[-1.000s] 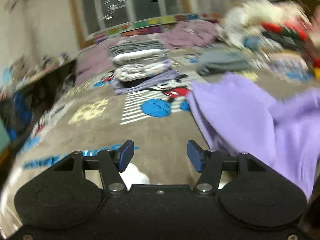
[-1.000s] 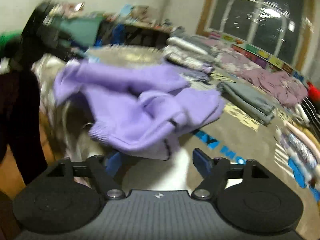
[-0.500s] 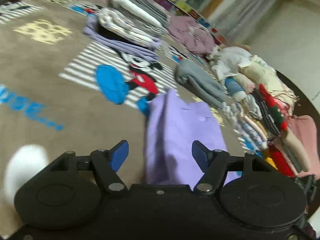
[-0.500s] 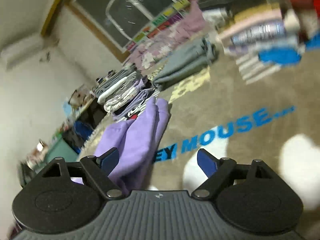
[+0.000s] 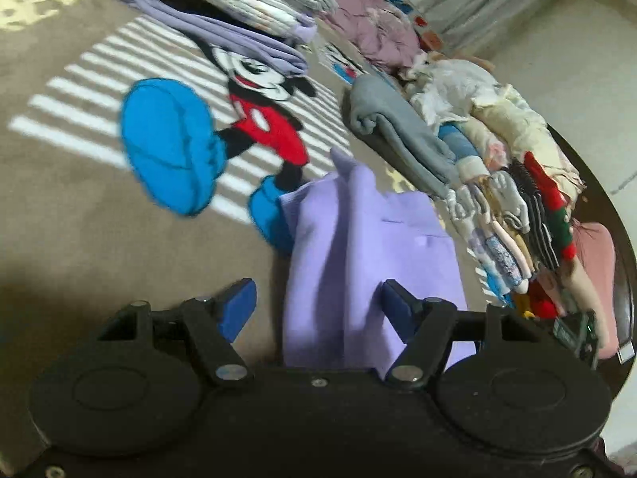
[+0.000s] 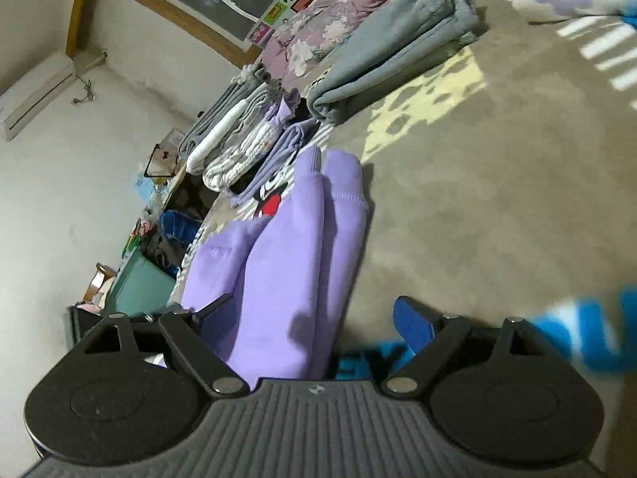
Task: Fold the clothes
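- Garment (image 5: 370, 247), lilac and thick, lies in the lower centre of the left wrist view, doubled lengthways on the blanket (image 5: 71, 215); the right wrist view shows it (image 6: 286, 263) in the lower left as two long rolls side by side, probably because the next fold should run across its length.
- Left gripper (image 5: 316, 304) sits low over the near end of the garment. Its jaws are wide apart, and they have opened further in the last second. Cloth lies between them, but neither blue pad presses on it, so nothing is held.
- Right gripper (image 6: 318, 322) is also spread wide and grips nothing. Its left finger lies over the lilac cloth, and its right finger is over bare blanket, beside blue lettering at the lower right.
- Both tools point along the garment from its near end, which suits taking two corners together; that is my reading, not something shown.
- Folded stack (image 5: 247, 4) fills the top centre of the left view, a grey piece (image 5: 398, 135) lies right of centre, and a row of clothes (image 5: 513, 215) lines the right edge, well apart from the work spot, presumably to keep room for folding.
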`<action>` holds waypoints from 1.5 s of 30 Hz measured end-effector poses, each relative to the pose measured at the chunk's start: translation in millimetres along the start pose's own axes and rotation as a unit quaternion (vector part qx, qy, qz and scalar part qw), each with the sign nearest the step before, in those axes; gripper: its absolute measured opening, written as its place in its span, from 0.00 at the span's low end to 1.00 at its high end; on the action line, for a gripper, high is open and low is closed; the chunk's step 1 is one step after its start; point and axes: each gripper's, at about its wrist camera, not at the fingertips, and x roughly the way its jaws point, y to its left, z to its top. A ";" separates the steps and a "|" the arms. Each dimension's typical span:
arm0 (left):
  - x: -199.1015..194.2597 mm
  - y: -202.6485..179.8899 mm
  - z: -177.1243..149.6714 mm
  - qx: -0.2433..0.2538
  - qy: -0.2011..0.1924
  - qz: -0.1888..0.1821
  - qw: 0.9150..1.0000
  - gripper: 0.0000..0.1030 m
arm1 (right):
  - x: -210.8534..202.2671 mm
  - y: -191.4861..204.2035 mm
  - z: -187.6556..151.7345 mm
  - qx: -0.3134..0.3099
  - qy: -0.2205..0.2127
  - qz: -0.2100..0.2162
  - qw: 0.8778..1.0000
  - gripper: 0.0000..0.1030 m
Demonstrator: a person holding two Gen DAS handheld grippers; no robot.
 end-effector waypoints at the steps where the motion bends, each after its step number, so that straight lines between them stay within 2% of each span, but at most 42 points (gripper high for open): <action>1: 3.3 -0.2 2.7 0.005 0.003 -0.006 1.000 0.67 | 5.3 -2.2 4.9 0.004 -0.001 0.005 1.000 0.75; 2: 7.0 -0.2 5.5 0.010 0.006 -0.011 1.000 0.67 | 10.4 -4.5 9.7 0.007 -0.001 0.011 1.000 0.73; 4: 15.6 1.7 11.4 0.016 0.011 -0.021 1.000 0.66 | 23.0 -9.4 18.5 0.013 0.002 0.017 1.000 0.60; 9: 30.8 7.5 26.6 0.020 0.016 -0.042 0.999 0.61 | 51.7 -11.2 35.7 0.004 0.020 0.034 0.999 0.56; 12: 40.5 4.6 34.3 0.031 0.020 -0.044 0.998 0.51 | 63.0 -7.8 41.3 -0.006 0.033 0.041 0.999 0.55; 13: 42.5 3.6 35.5 0.035 0.020 -0.044 0.998 0.43 | 66.1 -6.8 42.8 -0.009 0.037 0.043 0.998 0.53; 15: 45.5 1.4 37.1 0.044 0.017 -0.045 0.998 0.38 | 72.0 -4.7 45.1 -0.016 0.045 0.049 0.998 0.43; 17: 46.6 -2.9 39.3 0.059 0.008 -0.041 0.997 0.34 | 76.1 -3.0 45.8 -0.024 0.049 0.050 0.997 0.39; 21: 47.8 -16.2 47.2 0.100 -0.020 -0.037 0.994 0.29 | 72.0 3.1 50.7 -0.031 0.033 0.060 0.997 0.33; 28: 56.6 -34.2 71.1 0.133 -0.075 -0.046 0.987 0.26 | 60.0 11.0 72.2 -0.044 -0.024 0.078 0.996 0.28; 35: 57.5 -45.4 87.0 0.139 -0.168 -0.060 0.974 0.25 | 53.5 14.1 104.8 -0.077 -0.106 0.081 0.988 0.27; 39: 70.0 -33.7 90.6 0.119 -0.148 -0.008 0.982 0.25 | 62.4 12.3 122.8 -0.085 -0.135 0.088 0.983 0.27; 40: 73.6 -30.9 91.5 0.114 -0.141 0.006 0.983 0.28 | 67.7 11.6 126.0 -0.088 -0.135 0.082 0.983 0.27; 41: 77.2 -28.1 92.4 0.109 -0.133 0.021 0.985 0.42 | 73.5 10.7 128.9 -0.089 -0.134 0.077 0.984 0.27; 42: 78.5 -25.8 93.1 0.105 -0.130 0.033 0.985 0.52 | 80.9 10.4 130.8 -0.091 -0.127 0.059 0.986 0.27; 43: 75.8 -24.6 93.3 0.105 -0.134 0.039 0.985 0.57 | 89.0 10.5 132.1 -0.092 -0.117 0.036 0.988 0.32; 44: 73.0 -23.7 93.1 0.106 -0.138 0.044 0.984 0.57 | 92.2 11.2 131.3 -0.096 -0.113 0.015 0.989 0.32; 45: 70.3 -23.6 92.9 0.109 -0.142 0.049 0.983 0.57 | 93.3 12.1 129.4 -0.102 -0.111 -0.005 0.989 0.39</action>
